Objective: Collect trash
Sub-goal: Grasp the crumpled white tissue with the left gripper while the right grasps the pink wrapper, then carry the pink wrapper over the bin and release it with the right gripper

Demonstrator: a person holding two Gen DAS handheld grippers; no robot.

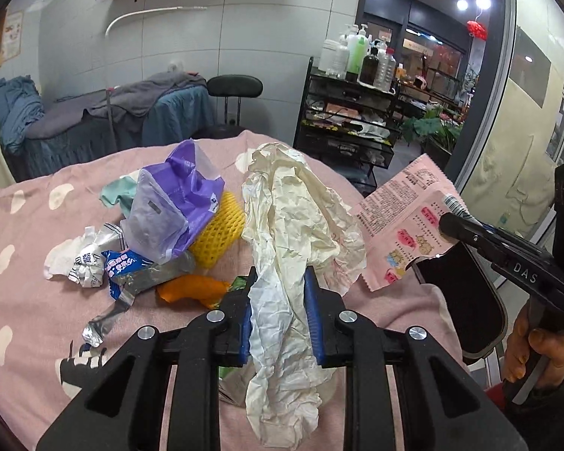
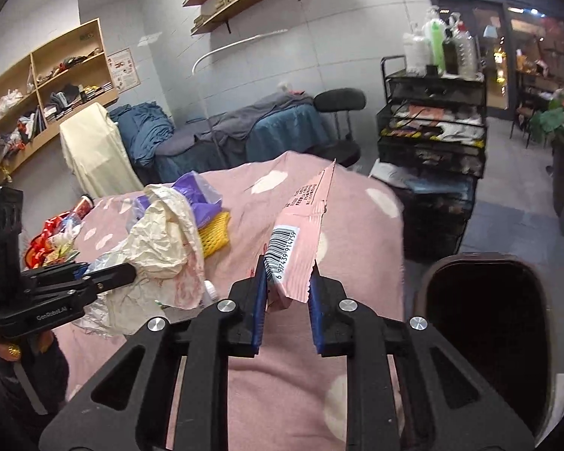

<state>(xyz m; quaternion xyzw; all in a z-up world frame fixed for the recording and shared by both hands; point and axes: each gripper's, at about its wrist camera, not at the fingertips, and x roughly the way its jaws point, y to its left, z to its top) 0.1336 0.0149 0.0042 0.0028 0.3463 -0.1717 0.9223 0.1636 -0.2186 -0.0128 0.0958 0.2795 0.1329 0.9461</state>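
The right gripper (image 1: 447,225) is showing "DAS", the left gripper (image 2: 129,268) "GenRobot.AI". The pink wrapper (image 2: 297,248) is carrying barcode 6 937439 914759.

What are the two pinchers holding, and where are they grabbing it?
The left gripper pinches the crumpled cream paper around its middle. The right gripper pinches the pink wrapper at its barcode end.

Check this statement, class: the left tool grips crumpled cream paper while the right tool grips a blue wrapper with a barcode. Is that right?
Not quite. The left tool does grip the crumpled cream paper, but the wrapper in the right tool is pink, not blue, as the right wrist view shows.
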